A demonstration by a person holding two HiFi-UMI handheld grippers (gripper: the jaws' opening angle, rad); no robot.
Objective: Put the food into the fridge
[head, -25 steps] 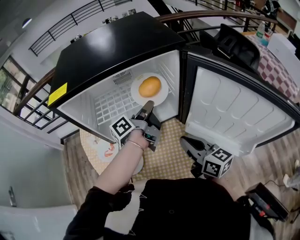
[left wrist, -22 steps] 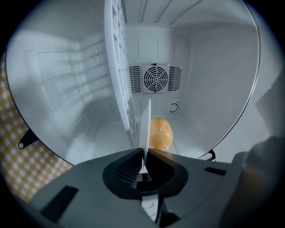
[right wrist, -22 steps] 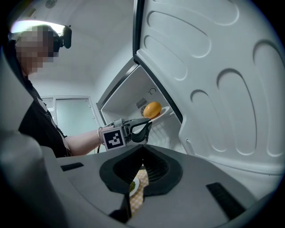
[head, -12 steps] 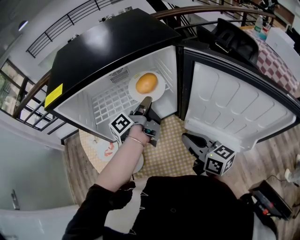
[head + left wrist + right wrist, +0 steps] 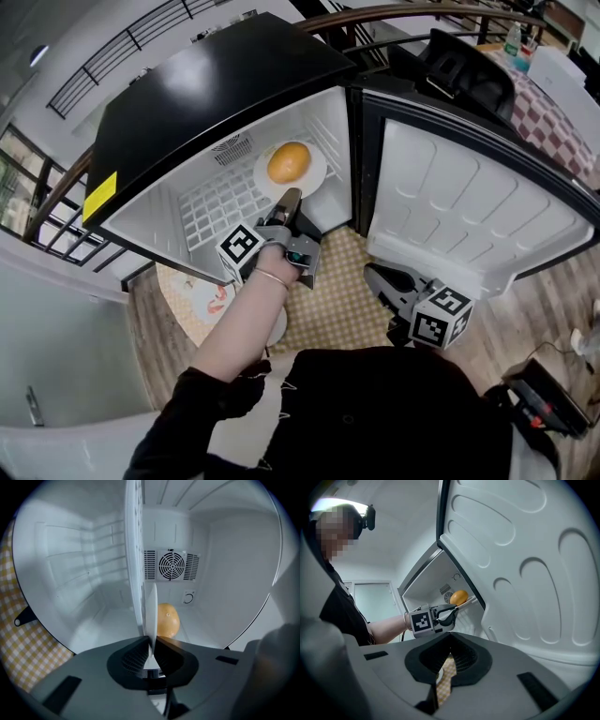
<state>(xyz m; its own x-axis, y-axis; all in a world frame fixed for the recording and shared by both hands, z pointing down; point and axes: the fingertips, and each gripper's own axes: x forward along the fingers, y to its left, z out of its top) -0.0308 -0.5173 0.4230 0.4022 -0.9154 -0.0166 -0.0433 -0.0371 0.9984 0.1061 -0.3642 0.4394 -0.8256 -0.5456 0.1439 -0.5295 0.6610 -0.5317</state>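
Observation:
A white plate (image 5: 313, 174) carries a round orange-yellow piece of food (image 5: 289, 161) inside the open black fridge (image 5: 216, 84). My left gripper (image 5: 289, 201) is shut on the plate's near rim and holds it over the white wire shelf (image 5: 220, 202). In the left gripper view the plate (image 5: 152, 613) is edge-on between the jaws of the left gripper (image 5: 152, 645), with the food (image 5: 167, 619) behind it and the shelf (image 5: 133, 550) right beside it. My right gripper (image 5: 382, 280) hangs low in front of the fridge door, and in its own view the right gripper (image 5: 449, 639) is shut on nothing.
The white-lined fridge door (image 5: 469, 216) stands open at the right. A fan vent (image 5: 171, 565) is on the fridge's back wall. Below lies a round table with a yellow checked cloth (image 5: 337, 305), and a second plate (image 5: 211, 298) on its left side.
The left gripper has carried the plate and food slightly deeper into the fridge. The right gripper has hardly moved.

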